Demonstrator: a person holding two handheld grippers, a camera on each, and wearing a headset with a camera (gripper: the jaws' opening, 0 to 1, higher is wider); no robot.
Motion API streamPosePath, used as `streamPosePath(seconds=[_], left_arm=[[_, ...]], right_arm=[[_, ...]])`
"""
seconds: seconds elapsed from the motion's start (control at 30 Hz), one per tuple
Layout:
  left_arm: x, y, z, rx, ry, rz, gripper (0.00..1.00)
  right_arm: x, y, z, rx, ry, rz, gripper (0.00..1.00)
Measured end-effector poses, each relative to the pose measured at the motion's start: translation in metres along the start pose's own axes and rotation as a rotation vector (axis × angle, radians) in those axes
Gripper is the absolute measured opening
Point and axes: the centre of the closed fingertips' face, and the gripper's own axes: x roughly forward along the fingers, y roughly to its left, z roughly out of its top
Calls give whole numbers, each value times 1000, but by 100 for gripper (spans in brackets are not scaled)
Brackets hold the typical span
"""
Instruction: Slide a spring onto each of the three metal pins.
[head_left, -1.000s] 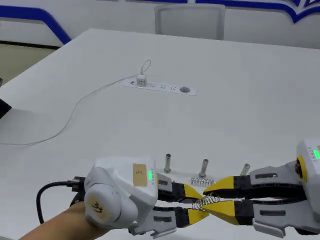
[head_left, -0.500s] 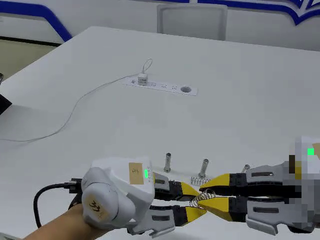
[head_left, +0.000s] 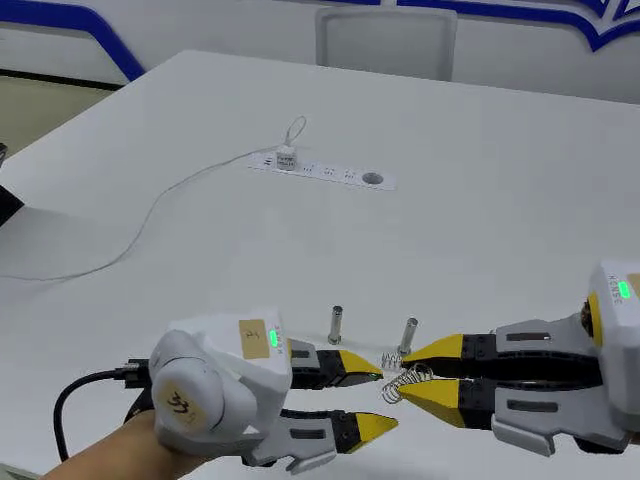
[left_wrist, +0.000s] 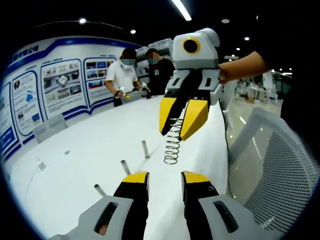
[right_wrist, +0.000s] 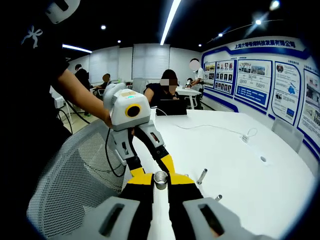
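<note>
Between the yellow jaws of the right gripper (head_left: 402, 374) sits the spring (left_wrist: 173, 146), nipped at one end. The rest of its coils stick out past the tips toward the left gripper (left_wrist: 165, 177). That one waits just short of the free end, jaws parted and holding nothing.

It's a thin wire coil, and by the look of it very light and very bendy. It should squash under a hard pinch and could flick out sideways. My call: hold it gently across the coils near one end, as the right jaws do now, and leave the far mouth open to go over a pin.

Just beyond the tips of both pairs of jaws stand the three metal pins (left_wrist: 125, 166), upright in a row and all bare. A second spring (head_left: 390, 357) lies on the table (head_left: 480, 200) just past the right jaws' tips, at the foot of a pin.

Now the change! Half a second ago the left jaws were right up against the spring's near end, tip to tip with the right pair. A second ago both pairs met on it. The left jaws have since opened and drawn back, so the right gripper carries the spring alone.
</note>
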Motion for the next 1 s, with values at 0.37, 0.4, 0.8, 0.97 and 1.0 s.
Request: streamPosePath(seconds=[0.37,0.4,0.8,0.97,1.0], left_arm=[[-16,20,-8,-64,-23,91,42],[-17,21,-8,-68,-29,97,43],[-28,33,-7,-101,-75,159,53],[-32,38,-10,-149,-99,194,58],[-32,37,-11,-151,-98,196,59]], right_arm=[[-12,-20,-9,24,21,-68,11],[-13,-22,-10,29,25,-74,11],[-27,-42,-20,36,54,-145,11],[-37,-62,-25,52,70,-201,11],[-39,-66,-24,47,67,-220,11]])
